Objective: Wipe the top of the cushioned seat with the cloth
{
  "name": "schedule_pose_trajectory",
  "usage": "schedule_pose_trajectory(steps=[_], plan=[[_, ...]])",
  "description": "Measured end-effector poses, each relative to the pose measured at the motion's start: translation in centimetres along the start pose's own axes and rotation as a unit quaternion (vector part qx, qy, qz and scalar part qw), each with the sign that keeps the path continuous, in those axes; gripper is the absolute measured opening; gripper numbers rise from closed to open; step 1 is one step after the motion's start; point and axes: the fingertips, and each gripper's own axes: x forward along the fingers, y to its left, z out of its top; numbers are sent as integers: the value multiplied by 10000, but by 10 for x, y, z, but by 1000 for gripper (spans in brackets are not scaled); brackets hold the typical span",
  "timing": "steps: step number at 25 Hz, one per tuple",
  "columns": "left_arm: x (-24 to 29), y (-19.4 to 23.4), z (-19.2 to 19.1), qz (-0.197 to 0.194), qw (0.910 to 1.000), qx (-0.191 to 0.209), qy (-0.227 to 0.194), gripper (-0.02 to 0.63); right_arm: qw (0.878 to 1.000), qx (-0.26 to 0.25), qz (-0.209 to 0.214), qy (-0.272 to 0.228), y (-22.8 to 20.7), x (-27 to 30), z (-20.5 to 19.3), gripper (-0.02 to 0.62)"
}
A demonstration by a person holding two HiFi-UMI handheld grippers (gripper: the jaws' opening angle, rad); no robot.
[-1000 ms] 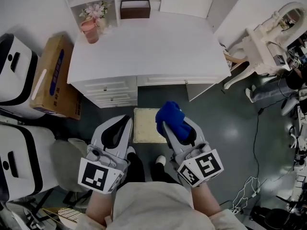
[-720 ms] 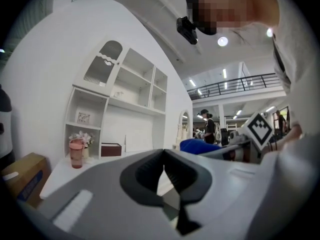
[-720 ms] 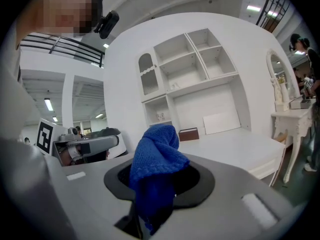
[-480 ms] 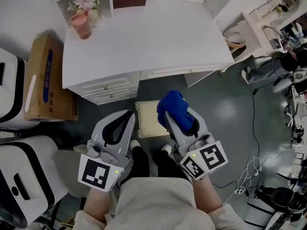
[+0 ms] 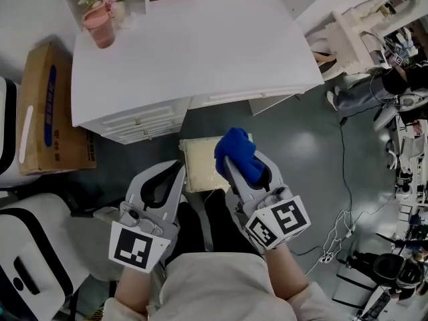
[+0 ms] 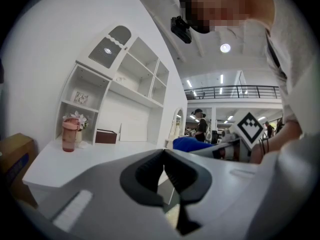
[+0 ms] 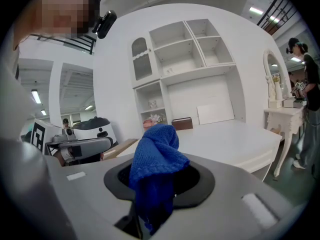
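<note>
Well to the left of the cushioned seat (image 5: 199,164), a cardboard box (image 5: 48,112) is seen on the floor. Closer in, the L gripper (image 5: 176,171) is held just off the seat's left edge. Its jaws are pressed together w/ nothing btwn them. The seat itself, cream & square, is set on the floor, w/ a white desk (image 5: 194,52) just beyond it. Over the seat's right edge the blue cloth (image 5: 235,151) is carried, clamped in the R gripper (image 5: 234,169). A bunch pokes up past the tips & the rest runs down btwn the jaws. No contact w/ the seat can be confirmed. Since the desk top is looked down on in both gripper views, the cloth is prob. held well above the seat, so wiping is not yet begun. Far to the seat's right, a white dressing table (image 5: 364,25) is seen.

Handling: the cloth is knitted, so it is expected to be light, soft & floppy, not slippery. It is best pinched at mid-bunch so a loose pad is left free to be dragged flat. The cushion is likely to give under pressure, & a light stool may be shifted if pushed hard.

Views: the seat is shown plainly only in the head view & can't be made out for sure in either gripper view. The knit texture & both jaw states are given by the gripper views. So is the shelf unit (image 7: 185,54) beyond the seat, which is cropped in the head view.
</note>
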Motion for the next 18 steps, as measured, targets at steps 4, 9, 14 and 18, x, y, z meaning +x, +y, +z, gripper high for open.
schedule_pose_trajectory(steps=[4, 9, 14, 18], plan=[[6, 6, -18, -30, 10000, -42, 51, -2, 9999, -12, 46, 150, -6, 18, -22, 138], [20, 11, -47, -27, 9997, -132, 220, -2, 9993, 93, 53, 353, -20, 40, -55, 138], [34, 14, -77, 47, 9992, -314, 247, -2, 9976, 304, 98, 617, -33, 59, -99, 138], [41, 18, -100, 69, 9986, -384, 362, -2, 9962, 392, 177, 763, -38, 77, -129, 138]])
